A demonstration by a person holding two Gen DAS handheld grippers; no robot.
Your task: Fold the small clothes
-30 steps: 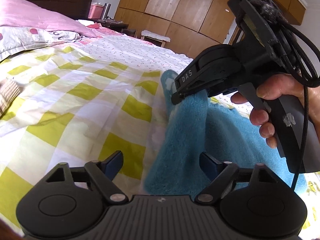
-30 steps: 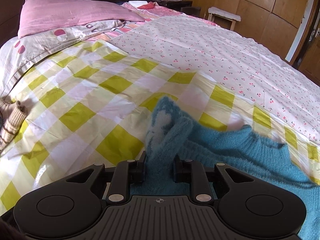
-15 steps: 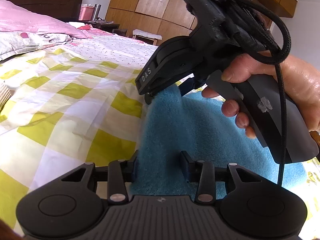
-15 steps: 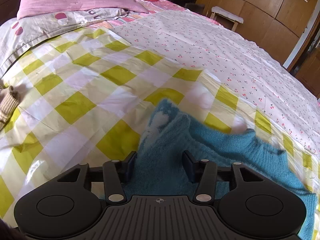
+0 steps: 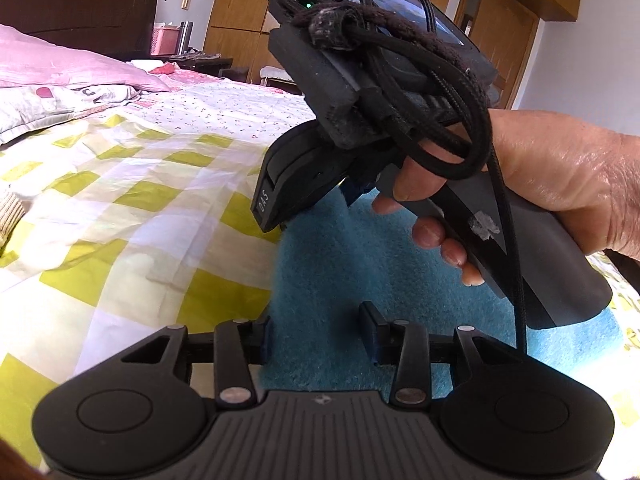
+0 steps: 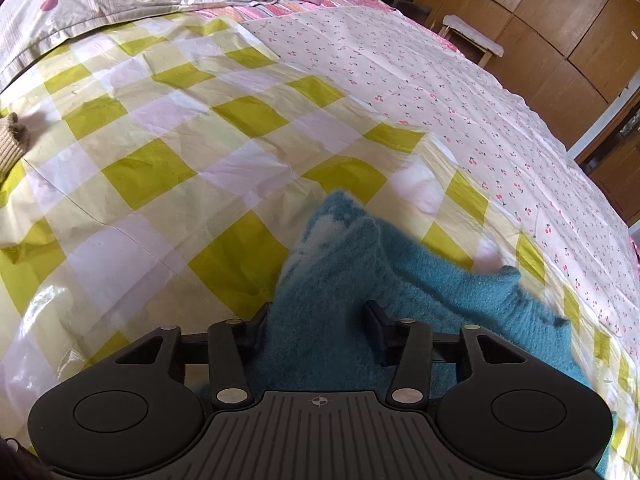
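My left tool (image 5: 318,334) straddles the edge of a fuzzy blue sweater (image 5: 348,264) on the yellow-checked bedspread (image 5: 132,216), jaws partly apart, while my right hand (image 5: 552,184) angles the cable-wrapped right tool (image 5: 316,204) onto the knit just beyond.

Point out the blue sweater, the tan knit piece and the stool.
blue sweater (image 6: 344,280), right wrist view, raised fold ahead of the fingers
tan knit piece (image 6: 12,140), right wrist view, ribbed end at the left edge
stool (image 6: 472,34), right wrist view, padded seat

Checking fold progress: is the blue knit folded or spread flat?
Partly folded: one edge of the blue knit is doubled over itself in a raised ridge; the rest lies flat on the checked sheet.
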